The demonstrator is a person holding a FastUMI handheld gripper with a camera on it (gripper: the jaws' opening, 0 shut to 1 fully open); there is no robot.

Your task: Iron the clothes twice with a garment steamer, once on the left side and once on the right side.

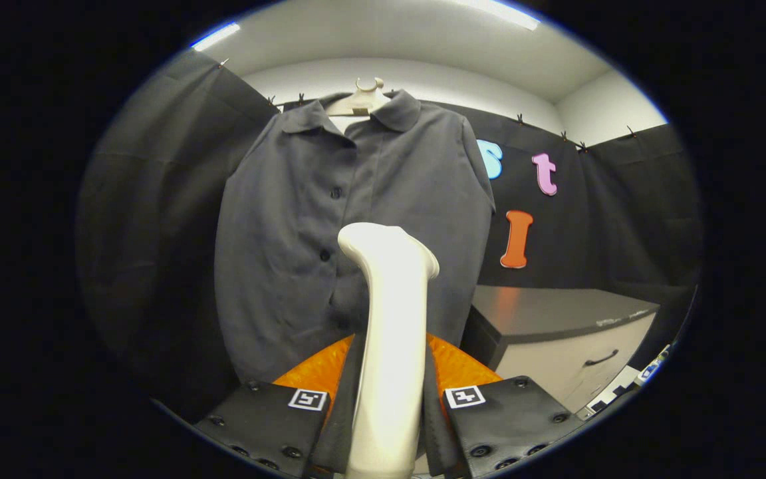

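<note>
Gripper (389, 372) fingers clamped on upright white garment steamer (391, 299), head flared at top. Just beyond hangs dark grey buttoned shirt (303, 219) on pale hanger (362, 100).

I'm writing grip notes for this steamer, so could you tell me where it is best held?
By its straight handle, as here: the gripper is shut on the steamer from both sides, leaving the flared head free to point at the shirt.

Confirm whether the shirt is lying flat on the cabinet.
No: the shirt hangs from a hanger, beside the cabinet.
</note>
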